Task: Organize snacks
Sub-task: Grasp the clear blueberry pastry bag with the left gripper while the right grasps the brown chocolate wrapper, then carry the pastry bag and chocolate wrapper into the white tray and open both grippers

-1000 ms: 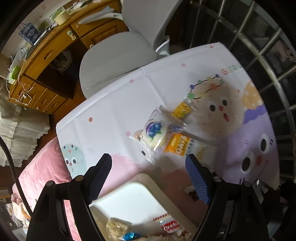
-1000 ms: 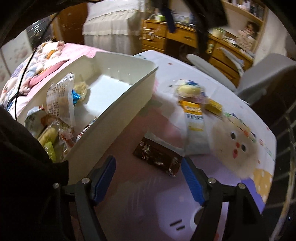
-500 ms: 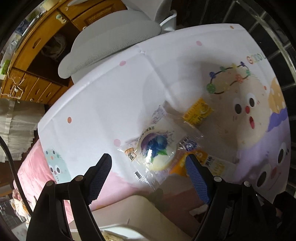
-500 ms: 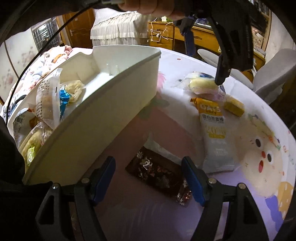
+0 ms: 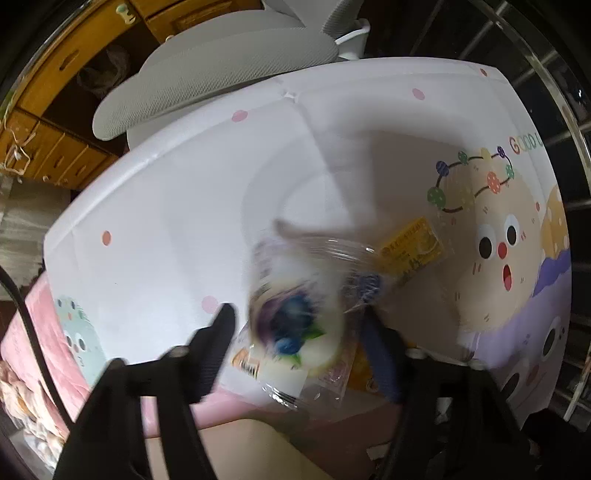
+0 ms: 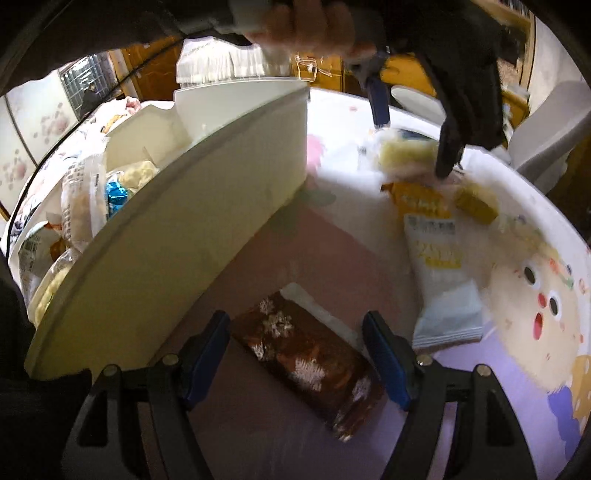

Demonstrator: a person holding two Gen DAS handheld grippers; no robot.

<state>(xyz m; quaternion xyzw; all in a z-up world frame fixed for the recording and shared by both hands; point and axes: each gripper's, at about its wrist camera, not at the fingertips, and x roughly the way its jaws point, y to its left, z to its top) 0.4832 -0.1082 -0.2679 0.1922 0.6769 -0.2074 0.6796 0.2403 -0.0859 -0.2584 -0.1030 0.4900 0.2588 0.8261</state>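
Now the left gripper [image 5: 299, 328] has dropped onto the blueberry bun [image 5: 295, 325] on the table [image 5: 166, 206], its jaws just closing around the packet, so lifting toward the bin [image 6: 192, 206] looks next.

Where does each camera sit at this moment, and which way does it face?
Left wrist: on the left hand-held gripper, looking nearly straight down at the blueberry bun packet between its closing jaws; only its own fingers show.
Right wrist: on the right hand-held gripper, angled down across the table at the brown snack bar and white bin; a hand and the left hand-held gripper appear above.
Shared: the bun packet, the oat packet and the yellow snack.
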